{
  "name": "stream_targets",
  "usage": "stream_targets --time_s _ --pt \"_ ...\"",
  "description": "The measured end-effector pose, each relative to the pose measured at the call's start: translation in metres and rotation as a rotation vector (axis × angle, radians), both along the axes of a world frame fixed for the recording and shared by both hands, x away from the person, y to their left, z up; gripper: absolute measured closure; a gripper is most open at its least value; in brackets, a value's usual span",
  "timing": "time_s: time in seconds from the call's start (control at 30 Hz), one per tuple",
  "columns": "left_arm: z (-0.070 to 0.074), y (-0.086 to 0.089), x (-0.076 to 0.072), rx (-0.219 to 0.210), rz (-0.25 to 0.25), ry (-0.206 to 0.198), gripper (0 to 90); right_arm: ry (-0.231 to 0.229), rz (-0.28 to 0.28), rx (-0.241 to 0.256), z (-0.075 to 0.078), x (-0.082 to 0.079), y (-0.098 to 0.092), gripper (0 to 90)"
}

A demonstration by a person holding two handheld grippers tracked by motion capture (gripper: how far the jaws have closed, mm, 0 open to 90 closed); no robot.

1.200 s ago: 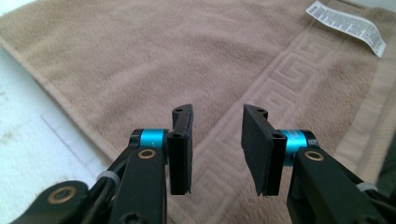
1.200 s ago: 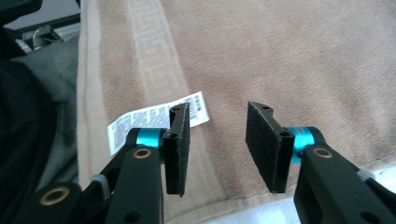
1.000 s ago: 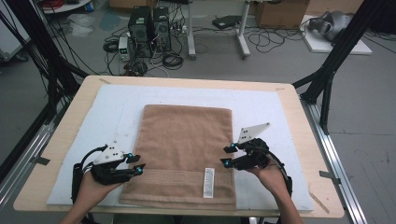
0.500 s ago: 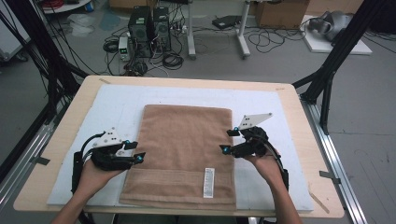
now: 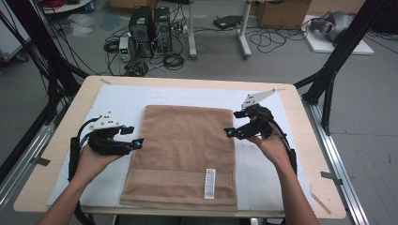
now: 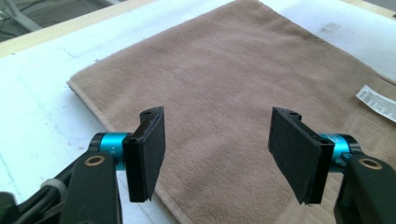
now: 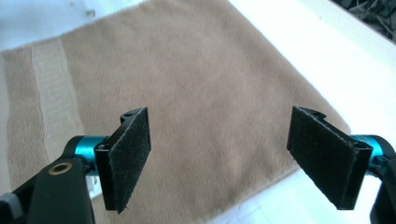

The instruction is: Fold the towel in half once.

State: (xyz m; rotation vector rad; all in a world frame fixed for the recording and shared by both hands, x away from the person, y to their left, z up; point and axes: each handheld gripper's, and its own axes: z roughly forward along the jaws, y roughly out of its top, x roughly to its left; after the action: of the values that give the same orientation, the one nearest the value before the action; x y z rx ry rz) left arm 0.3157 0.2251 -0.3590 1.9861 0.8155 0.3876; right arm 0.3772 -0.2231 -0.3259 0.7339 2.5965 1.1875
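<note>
Both tongs — left tongs (image 5: 132, 136) and right tongs (image 5: 234, 124) — gape wide apart at opposite edges of the flat brown towel (image 5: 185, 150).

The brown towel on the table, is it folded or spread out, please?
Spread flat: the brown towel lies as one smooth layer, its label showing near the front edge.

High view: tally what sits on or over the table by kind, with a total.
Brown towel: 1
White care label on the towel: 1
White mat under the towel: 1
Grippers, left gripper and right gripper, both open: 2
Total: 5
</note>
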Motion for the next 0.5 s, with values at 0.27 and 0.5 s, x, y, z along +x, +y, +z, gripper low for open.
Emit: stream_targets --time_s 0.27,0.5 --pt "0.002 -0.001 0.002 0.003 0.001 -0.002 35.6 -0.001 0.001 0.025 -0.011 -0.003 0.009 19.1" --pt "0.0 0.002 0.005 0.011 0.004 -0.005 36.2 0.034 -0.001 0.013 -0.027 0.0 0.012 19.1"
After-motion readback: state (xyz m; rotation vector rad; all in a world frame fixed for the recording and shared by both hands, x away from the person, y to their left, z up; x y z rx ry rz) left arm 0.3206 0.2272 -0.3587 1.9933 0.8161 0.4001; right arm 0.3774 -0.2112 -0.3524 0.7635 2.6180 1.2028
